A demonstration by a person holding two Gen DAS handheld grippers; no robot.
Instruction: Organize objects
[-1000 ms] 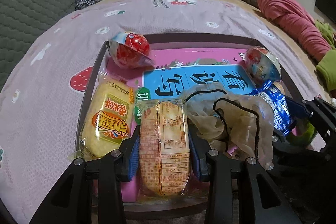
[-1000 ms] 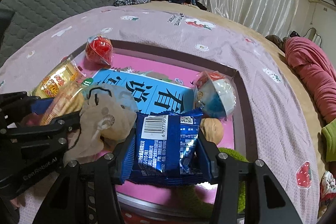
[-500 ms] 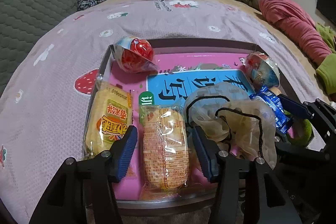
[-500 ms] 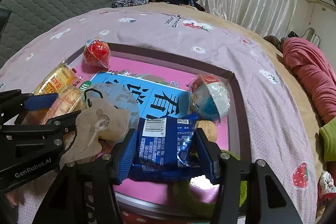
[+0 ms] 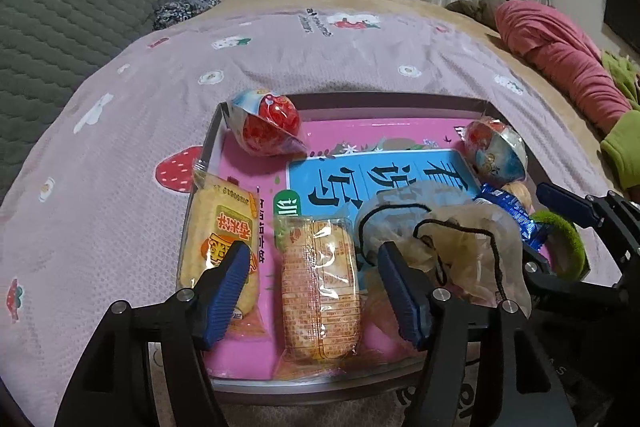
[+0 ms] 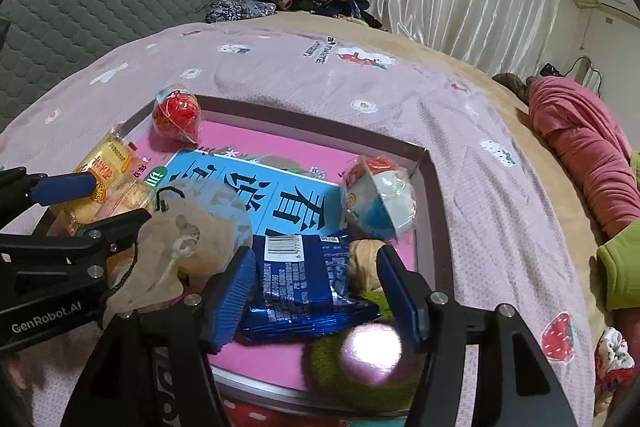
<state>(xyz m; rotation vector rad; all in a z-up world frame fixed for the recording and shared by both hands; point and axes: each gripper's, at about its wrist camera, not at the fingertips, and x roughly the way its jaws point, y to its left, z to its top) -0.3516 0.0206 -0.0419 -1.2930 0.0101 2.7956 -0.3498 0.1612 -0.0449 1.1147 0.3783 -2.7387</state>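
Both grippers are letting go: the left gripper (image 5: 312,283) opens its fingers around the cracker packet (image 5: 320,287), the right gripper (image 6: 316,291) opens around the blue snack bag (image 6: 300,283), neither pad pressing. Both packets lie between the fingers in the pink tray (image 5: 256,167). Next, I think, both must draw back cleanly; the tray sits on a bed with a lilac bedspread (image 5: 120,155).
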